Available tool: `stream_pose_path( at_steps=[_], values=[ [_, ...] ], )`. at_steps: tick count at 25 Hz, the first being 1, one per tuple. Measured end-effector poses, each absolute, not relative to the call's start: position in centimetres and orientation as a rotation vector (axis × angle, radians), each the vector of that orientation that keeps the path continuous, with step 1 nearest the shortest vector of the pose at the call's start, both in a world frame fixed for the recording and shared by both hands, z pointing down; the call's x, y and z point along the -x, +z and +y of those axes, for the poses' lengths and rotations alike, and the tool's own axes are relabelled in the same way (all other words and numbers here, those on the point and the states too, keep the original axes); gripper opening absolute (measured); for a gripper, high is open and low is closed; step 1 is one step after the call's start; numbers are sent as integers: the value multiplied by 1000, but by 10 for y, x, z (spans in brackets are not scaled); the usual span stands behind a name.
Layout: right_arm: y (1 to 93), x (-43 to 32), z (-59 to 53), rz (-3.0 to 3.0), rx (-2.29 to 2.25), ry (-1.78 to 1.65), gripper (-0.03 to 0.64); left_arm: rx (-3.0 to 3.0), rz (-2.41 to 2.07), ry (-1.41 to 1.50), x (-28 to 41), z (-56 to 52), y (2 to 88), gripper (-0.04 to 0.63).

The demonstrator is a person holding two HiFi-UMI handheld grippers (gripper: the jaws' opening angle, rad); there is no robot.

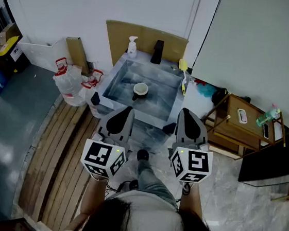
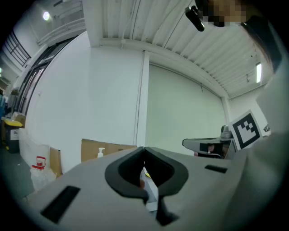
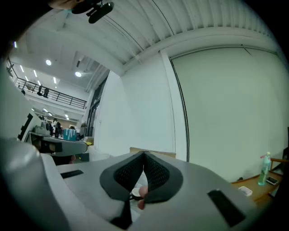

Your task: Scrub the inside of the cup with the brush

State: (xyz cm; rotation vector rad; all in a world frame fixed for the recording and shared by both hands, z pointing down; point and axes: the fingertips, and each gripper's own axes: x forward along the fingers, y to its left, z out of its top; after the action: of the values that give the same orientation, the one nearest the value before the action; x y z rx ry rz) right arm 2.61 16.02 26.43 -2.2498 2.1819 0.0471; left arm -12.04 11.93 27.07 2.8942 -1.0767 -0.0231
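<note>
A small white cup (image 1: 140, 89) stands in the grey sink basin (image 1: 122, 73). A yellow brush (image 1: 183, 73) lies on the basin's right rim. My left gripper (image 1: 127, 109) and right gripper (image 1: 185, 112) are both shut and empty. They are held side by side near the person's body, short of the sink's front edge. In the left gripper view the jaws (image 2: 144, 151) meet with nothing between them. The right gripper view shows its jaws (image 3: 144, 155) also touching, and the cup (image 3: 134, 194) shows below them.
A soap bottle (image 1: 132, 46) and a black faucet (image 1: 157, 52) stand at the back of the sink, before a cardboard sheet (image 1: 120, 34). Plastic bags (image 1: 73, 84) lie to the left. A wooden table (image 1: 239, 129) with a green bottle (image 1: 268, 116) stands to the right.
</note>
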Motion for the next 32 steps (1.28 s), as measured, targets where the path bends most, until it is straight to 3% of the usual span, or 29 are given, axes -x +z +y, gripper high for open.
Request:
stream_pose_path(
  at_steps=[32],
  values=[
    [360, -115, -22, 2331, 2321, -297, 27, -2695, -1015, 369, 58, -74, 393, 11]
  ],
)
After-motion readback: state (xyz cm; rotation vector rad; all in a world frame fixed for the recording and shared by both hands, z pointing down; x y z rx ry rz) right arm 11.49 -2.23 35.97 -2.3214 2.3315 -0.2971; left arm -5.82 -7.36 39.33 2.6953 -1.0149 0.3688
